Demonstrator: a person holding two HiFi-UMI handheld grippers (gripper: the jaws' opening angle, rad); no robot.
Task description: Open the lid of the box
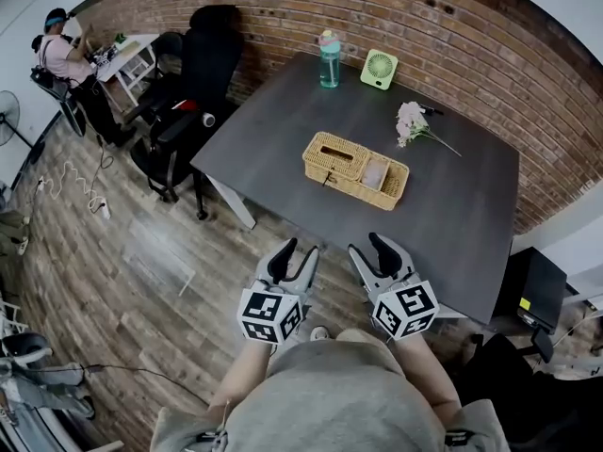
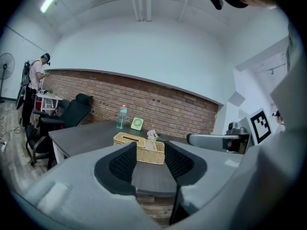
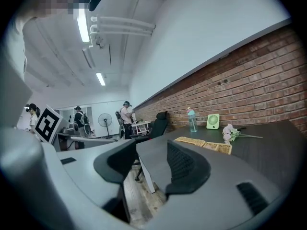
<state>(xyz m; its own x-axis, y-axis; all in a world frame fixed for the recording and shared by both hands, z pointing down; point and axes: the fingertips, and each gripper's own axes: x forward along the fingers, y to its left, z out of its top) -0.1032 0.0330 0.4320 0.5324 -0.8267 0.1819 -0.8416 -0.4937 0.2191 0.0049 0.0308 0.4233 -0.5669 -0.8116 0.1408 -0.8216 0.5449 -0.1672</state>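
A woven wicker box (image 1: 354, 169) lies on the dark grey table (image 1: 283, 139), its slotted lid (image 1: 335, 153) covering the left half. It also shows in the left gripper view as a wicker box (image 2: 139, 147) and far off in the right gripper view as a wicker box (image 3: 204, 144). My left gripper (image 1: 295, 254) hangs open off the table's near edge, empty. My right gripper (image 1: 371, 249) is open beside it at the table's edge, also empty. Both are well short of the box.
On the table stand a teal bottle (image 1: 329, 59), a green fan (image 1: 379, 69) and a pink flower sprig (image 1: 412, 123). A black office chair (image 1: 188, 102) stands left of the table. A person (image 1: 64, 59) sits at a far desk. Brick wall behind.
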